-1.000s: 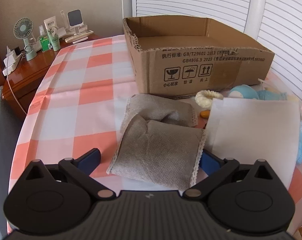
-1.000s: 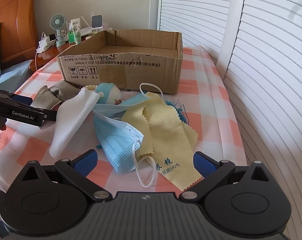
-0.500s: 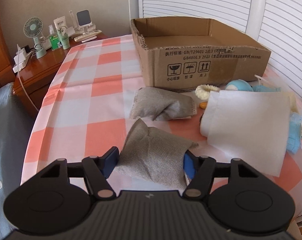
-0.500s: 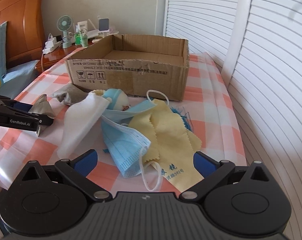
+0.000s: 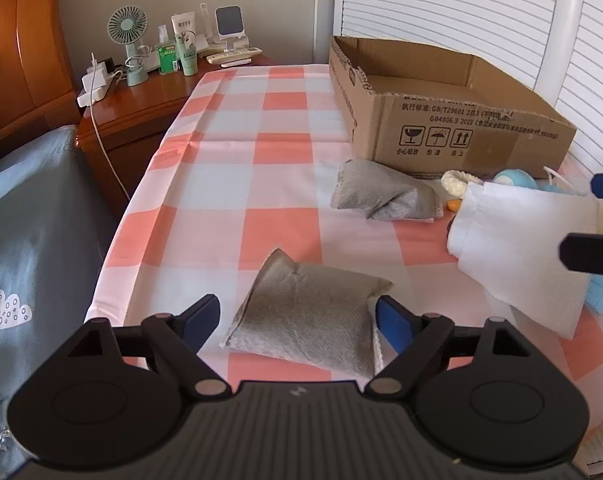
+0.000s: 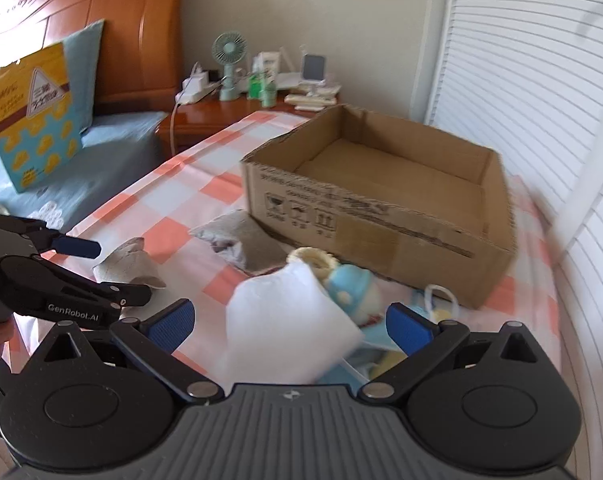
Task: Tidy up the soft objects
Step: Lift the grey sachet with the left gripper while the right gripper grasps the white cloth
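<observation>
A grey fabric pouch point(image 5: 305, 320) lies on the checked tablecloth between the fingers of my left gripper point(image 5: 297, 314). Its jaws are opening and the pads stand just off the pouch. The right wrist view shows that same left gripper point(image 6: 113, 272) around the pouch point(image 6: 129, 268). A second grey pouch point(image 5: 381, 196) rests in front of the cardboard box point(image 5: 461, 136). My right gripper point(image 6: 291, 320) hangs open over a white cloth bag point(image 6: 289, 320), not pressing it. A blue plush toy point(image 6: 349, 284) sits behind the bag.
The open box point(image 6: 381, 220) is empty inside. A nightstand point(image 5: 141, 108) with a fan and bottles stands at the back left, and a bed with blue bedding point(image 5: 33, 240) runs along the table's left edge. White shutters point(image 6: 541, 120) close off the right side.
My left gripper closed on the near pouch, pulled it away from the other pouch toward the table's near left, then widened. The right gripper swung left from the mask and yellow cloth to the white bag.
</observation>
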The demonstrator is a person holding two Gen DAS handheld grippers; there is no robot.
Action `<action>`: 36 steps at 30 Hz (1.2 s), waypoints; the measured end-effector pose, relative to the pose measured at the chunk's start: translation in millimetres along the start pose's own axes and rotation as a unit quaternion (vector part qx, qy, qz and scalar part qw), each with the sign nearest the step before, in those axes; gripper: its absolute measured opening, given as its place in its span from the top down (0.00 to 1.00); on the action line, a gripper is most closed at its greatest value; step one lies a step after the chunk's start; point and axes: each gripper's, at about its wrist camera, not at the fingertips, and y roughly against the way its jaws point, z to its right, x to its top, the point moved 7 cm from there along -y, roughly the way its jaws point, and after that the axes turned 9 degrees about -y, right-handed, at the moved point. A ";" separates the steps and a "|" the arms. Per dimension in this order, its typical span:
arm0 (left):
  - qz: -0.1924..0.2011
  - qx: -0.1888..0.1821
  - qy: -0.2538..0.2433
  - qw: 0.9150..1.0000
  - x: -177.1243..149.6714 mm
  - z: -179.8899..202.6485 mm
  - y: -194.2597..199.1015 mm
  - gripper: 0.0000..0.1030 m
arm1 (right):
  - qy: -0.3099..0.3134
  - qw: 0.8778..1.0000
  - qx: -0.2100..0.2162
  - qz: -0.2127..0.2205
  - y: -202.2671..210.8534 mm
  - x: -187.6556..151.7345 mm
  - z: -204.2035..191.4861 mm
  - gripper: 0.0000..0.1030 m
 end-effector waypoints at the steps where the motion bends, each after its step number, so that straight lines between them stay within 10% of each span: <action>1: 0.001 0.000 0.000 1.000 -0.6 -0.3 1.1 0.18 | 0.004 1.000 0.000 -0.009 -7.3 0.7 -2.9 0.00; 10: 0.005 0.006 0.001 1.000 -6.6 -8.5 11.6 0.17 | 0.034 0.993 0.072 -0.091 -28.2 -26.0 -43.1 0.00; 22: 0.002 -0.011 -0.035 0.999 -8.8 -10.1 5.2 0.17 | 0.030 0.994 0.034 -0.098 -47.0 -29.5 -39.0 0.02; 36: -0.009 -0.042 -0.112 0.993 -2.6 -9.7 -10.8 0.07 | 0.037 0.996 0.007 -0.085 -53.4 -30.3 -44.0 0.33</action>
